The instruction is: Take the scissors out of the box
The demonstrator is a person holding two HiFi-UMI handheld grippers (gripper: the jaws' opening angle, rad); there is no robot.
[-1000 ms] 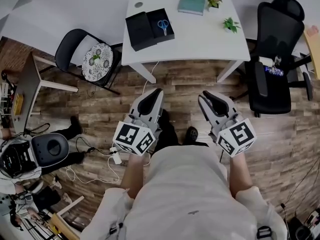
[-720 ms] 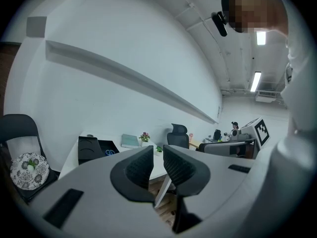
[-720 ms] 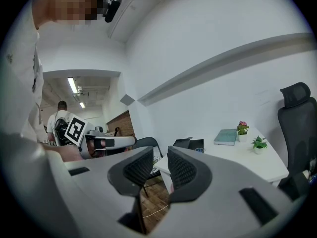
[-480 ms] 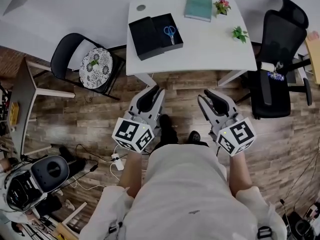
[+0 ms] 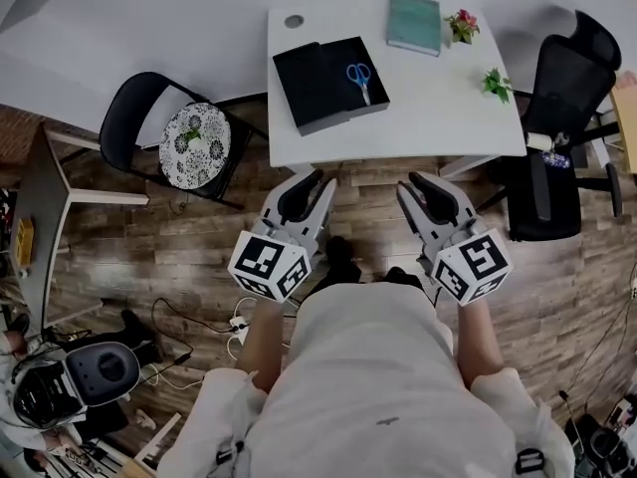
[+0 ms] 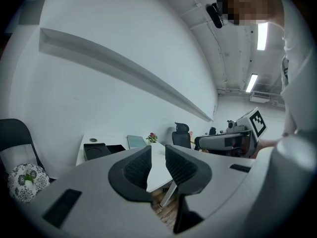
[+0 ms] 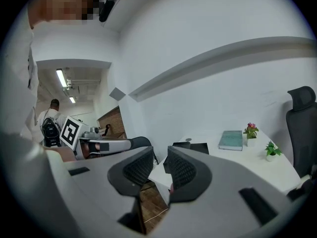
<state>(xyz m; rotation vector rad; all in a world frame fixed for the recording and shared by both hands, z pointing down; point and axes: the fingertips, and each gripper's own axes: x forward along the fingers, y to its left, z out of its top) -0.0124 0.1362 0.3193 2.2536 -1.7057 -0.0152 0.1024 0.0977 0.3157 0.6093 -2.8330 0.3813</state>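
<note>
— Both empty?
— Yes: left tongs (image 5: 317,180) are gaping, right tongs (image 5: 422,181) just narrowing, yet apart. Scissors (image 5: 359,78) are lying in the box (image 5: 376,86), blades toward six, one o'clock from left tongs, likely nearer.

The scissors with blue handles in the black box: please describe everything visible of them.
The small scissors with blue handles lie flat in the right half of the open black box, which stands on the white table. The two blue loops look like plastic and point toward the table's far edge. The pale, metal-looking blades seem closed and point toward its near edge. The scissors rest only on the box's dark floor; nothing else touches them. Finer details are too small to tell.
</note>
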